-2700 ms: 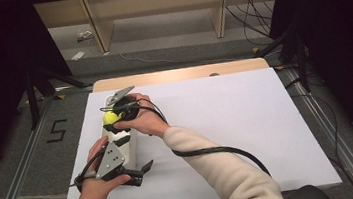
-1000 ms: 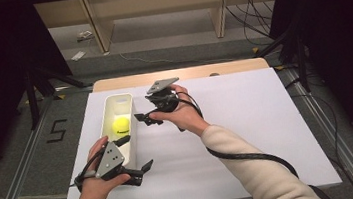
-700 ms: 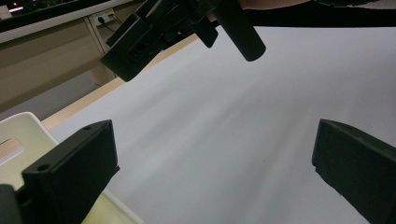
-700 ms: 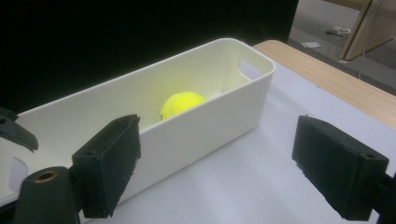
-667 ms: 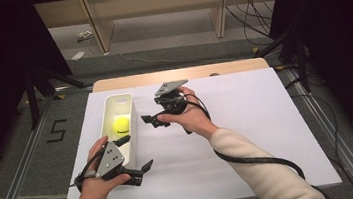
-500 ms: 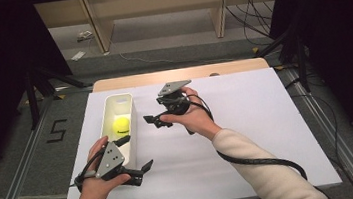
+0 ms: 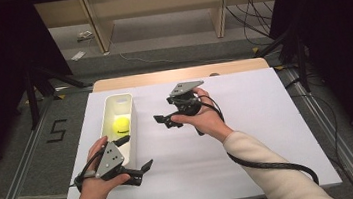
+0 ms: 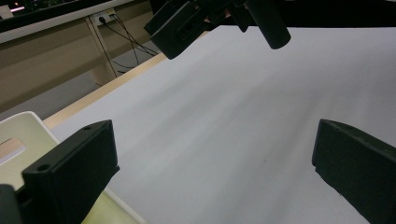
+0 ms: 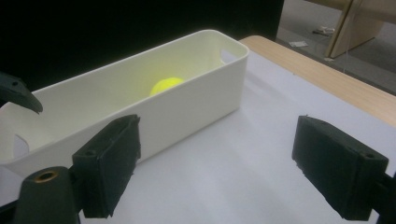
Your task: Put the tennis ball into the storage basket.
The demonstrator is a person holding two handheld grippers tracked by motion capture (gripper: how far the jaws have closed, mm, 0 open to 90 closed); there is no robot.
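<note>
**Ball resting in the bin, both grippers empty**

The yellow ball (image 7: 121, 124) lies on the floor of the white bin (image 7: 129, 137), about midway along it, touching no gripper. It looks light, round and free to roll, probably slightly soft (a felt surface would give good grip). It is best taken from above, across its widest part. The right gripper (image 7: 167, 120) hangs over the white table (image 7: 269, 134) beside the bin, jaws spread and empty. The left gripper (image 7: 142, 168) sits at the bin's near end, jaws likewise apart.
</note>
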